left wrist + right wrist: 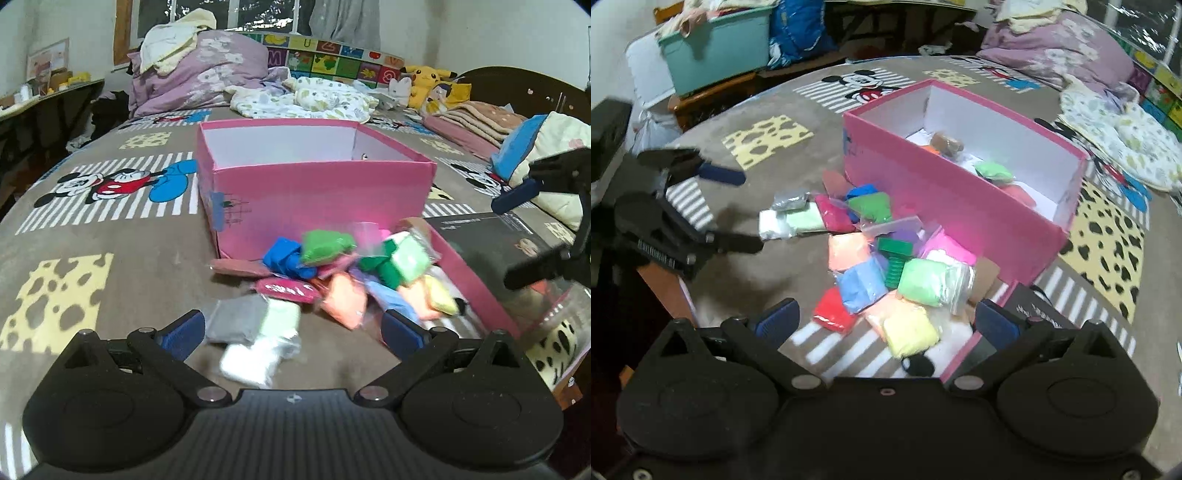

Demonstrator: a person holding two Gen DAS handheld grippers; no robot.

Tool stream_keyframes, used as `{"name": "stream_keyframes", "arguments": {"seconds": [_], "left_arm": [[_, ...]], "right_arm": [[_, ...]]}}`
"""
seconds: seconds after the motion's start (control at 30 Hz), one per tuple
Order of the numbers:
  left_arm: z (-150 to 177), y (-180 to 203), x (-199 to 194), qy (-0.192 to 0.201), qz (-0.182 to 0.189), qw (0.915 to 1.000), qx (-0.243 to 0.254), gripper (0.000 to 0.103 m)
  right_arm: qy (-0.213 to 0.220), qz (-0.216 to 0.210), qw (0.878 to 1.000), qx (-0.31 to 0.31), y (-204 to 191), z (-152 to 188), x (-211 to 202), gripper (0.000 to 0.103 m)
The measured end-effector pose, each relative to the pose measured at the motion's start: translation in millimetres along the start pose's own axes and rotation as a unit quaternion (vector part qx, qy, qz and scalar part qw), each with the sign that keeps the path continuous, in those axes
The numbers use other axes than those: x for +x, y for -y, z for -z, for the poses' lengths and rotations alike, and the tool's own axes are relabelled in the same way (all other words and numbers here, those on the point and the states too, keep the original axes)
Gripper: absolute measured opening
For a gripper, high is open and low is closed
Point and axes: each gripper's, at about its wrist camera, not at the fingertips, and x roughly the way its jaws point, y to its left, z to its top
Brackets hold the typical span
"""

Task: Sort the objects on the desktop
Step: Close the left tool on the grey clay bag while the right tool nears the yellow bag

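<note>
Left hand-held gripper [291, 328]: jaws spread wide, nothing between them, hovering low over the bed [92, 229]. Just ahead at 12 o'clock lie a grey packet [236, 321] and a pale white-mint packet [266, 350], both blurred.

Right hand-held gripper [886, 317]: also wide open and empty, poised above the near edge of the pile. A yellow packet [910, 332] sits directly ahead at 12 o'clock, a red packet [833, 312] at approx. 11 o'clock, a light-green bagged packet [927, 282] beyond at approx. 1 o'clock.

Main pile of clay packets [871, 251], approx. a dozen-plus in blue, green, pink, orange and purple, is heaped on the bedcover against the near wall of the pink box [960, 206]. In the right wrist view the box stands at approx. 1 o'clock, open-topped, w/ only a few packets inside: a brown one [947, 142], a green one [993, 171], something orange-pink partly hidden by the wall.

A pink lid or tray [469, 280] lies to the right of the pile, at 2 o'clock in the left wrist view; a dark box [491, 236] lies on it.

Judgement: early in the sort. A handful of packets boxed, most still outside. Neither gripper holds anything; a next pick looks imminent.
</note>
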Motion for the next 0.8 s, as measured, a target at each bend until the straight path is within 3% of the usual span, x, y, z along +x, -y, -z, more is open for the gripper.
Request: {"name": "stream_keyframes", "arguments": {"seconds": [0.07,0.27,0.37,0.47,0.53,0.6,0.67,0.77,0.8], "left_arm": [[-4,-8,9,0.000,0.005,1.0000,-0.008,0.101],[-2,-25,30,-0.006,0.019,0.9994,-0.030,0.085],[1,-30,39,-0.013,0.016,0.9993,-0.032,0.072],[4,-38,44,-0.020,0.018,0.9989,-0.039,0.068],[6,-42,46,-0.024,0.011,0.9990,-0.035,0.062],[7,-48,47,-0.023,0.007,0.9990,-0.038,0.048],[7,-56,45,-0.020,0.005,0.9985,-0.051,0.047],[7,-64,42,-0.015,-0.007,0.9980,-0.061,0.046],[7,-66,42,-0.014,-0.011,0.9979,-0.062,0.046]], "right_arm": [[0.001,-0.006,1.000,-0.003,4,1,10,0.102],[-0.026,-0.020,0.999,-0.002,12,9,38,0.100],[-0.032,-0.029,0.999,-0.002,11,11,47,0.100],[-0.036,-0.037,0.999,-0.005,10,14,53,0.099],[-0.038,-0.041,0.998,-0.004,10,15,57,0.099],[-0.040,-0.042,0.998,-0.003,12,17,63,0.099],[-0.042,-0.040,0.998,-0.004,13,19,67,0.098],[-0.052,-0.045,0.998,-0.004,16,21,74,0.067],[-0.056,-0.047,0.997,-0.001,18,21,77,0.065]]}}
